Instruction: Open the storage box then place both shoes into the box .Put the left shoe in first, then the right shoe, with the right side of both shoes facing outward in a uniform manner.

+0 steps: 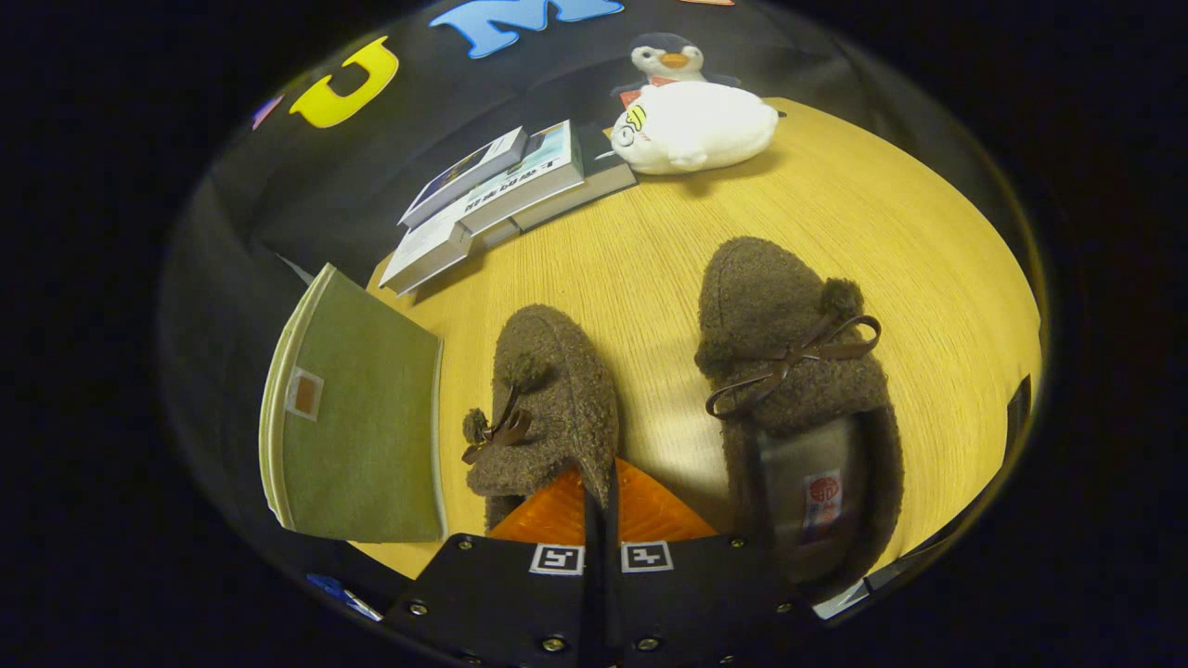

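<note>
Your gripper (601,506): angled down over the wooden table (928,260), orange fingers (650,510) pinched narrow on the left shoe's (548,399) collar edge. Right shoe (789,371): flat beside it, insole tag unreadable. Storage box (357,417): green, lid shut, left of the shoes. Book (520,176) titles illegible.

Lighting warm, yellowish, moderate; wooden table (835,213) brightest at centre, pale glare streak between two slippers. Short soft shadows under white plush toy (691,125) and books (501,195), falling toward 7 o'clock, so source overhead. Strong fisheye bending: table edge curves, dimming toward rim. Centre sharp; gripper (600,506) fingers at 6 o'clock near-closed on left slipper (548,399), slightly soft.
</note>
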